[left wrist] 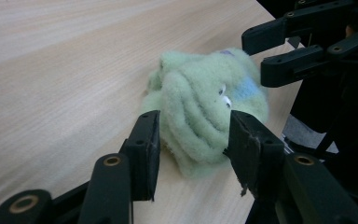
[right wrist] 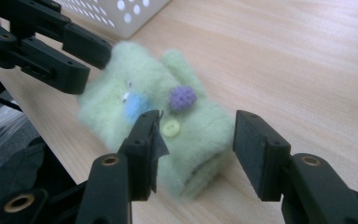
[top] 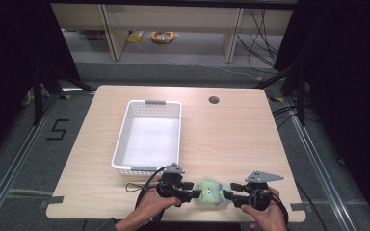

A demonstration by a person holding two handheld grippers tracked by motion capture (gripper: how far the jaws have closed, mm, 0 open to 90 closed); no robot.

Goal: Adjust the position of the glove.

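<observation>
The green fuzzy cloth (top: 211, 191) is lying bunched on the desk (top: 221, 139) near its front edge, squarely between both claws: left claw (left wrist: 193, 135) and right claw (right wrist: 196, 144) are both spread, straddling opposite ends without pinching.

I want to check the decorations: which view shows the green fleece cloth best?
The right gripper view: the green fleece cloth shows its buttons and purple pompom. The left gripper view gives its folded end; the high view, a small lump.

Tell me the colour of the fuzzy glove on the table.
Pale green glove, clearest in the right gripper view.
</observation>
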